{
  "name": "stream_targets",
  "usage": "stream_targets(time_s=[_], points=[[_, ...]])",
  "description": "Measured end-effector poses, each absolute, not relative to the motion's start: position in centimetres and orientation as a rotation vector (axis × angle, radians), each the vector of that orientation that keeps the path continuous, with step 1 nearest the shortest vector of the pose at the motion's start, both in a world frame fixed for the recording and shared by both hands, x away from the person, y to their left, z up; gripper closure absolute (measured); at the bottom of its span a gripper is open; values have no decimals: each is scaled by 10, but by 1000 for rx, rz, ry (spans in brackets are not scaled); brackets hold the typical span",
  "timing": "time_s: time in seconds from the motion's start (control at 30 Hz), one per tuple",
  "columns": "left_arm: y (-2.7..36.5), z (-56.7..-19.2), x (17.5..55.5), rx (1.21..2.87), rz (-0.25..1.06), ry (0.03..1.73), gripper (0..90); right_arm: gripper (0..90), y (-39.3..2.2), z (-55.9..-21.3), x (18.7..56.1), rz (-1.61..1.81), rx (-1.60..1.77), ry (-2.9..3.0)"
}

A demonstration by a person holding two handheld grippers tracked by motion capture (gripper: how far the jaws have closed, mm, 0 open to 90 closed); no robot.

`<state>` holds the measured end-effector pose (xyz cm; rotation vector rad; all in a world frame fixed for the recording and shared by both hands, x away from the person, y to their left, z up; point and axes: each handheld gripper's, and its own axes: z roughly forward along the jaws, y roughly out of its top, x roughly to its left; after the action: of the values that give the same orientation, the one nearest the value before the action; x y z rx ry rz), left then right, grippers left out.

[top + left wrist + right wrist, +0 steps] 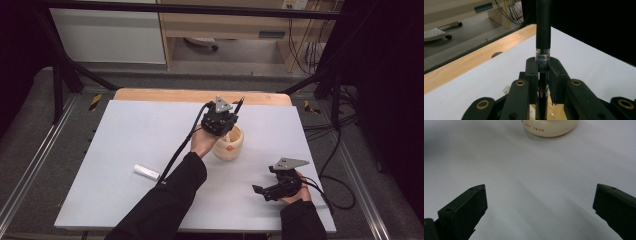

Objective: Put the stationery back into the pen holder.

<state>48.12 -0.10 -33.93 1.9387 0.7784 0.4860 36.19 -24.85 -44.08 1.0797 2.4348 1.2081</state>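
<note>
Black sleeves, black tongs (239, 108) with brass-ringed screws.

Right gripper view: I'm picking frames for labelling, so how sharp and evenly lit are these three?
Right gripper view: soft focus, broad shadows on the table. Left gripper view: the pen is crisp, background black at right. High view: dark at the edges, the cup grainy.

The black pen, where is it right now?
In the high view the black pen is clamped upright in the left gripper, above the cream cup near the table's middle, its tip rising past the grey plate.
</note>
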Motion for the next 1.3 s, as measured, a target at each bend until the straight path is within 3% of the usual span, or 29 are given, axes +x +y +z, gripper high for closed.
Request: stream_targets(time_s=[0.4, 0.9, 1.3], points=[[-3, -367, 483, 1964, 437, 783, 791, 1, -248, -442, 362, 1200, 1075, 2434], [5, -375, 480, 2023, 431, 806, 783, 1, -248, -443, 363, 1183, 1080, 2443], [24, -358, 469, 2031, 436, 794, 659, 1, -247, -443, 363, 1174, 1084, 2444]])
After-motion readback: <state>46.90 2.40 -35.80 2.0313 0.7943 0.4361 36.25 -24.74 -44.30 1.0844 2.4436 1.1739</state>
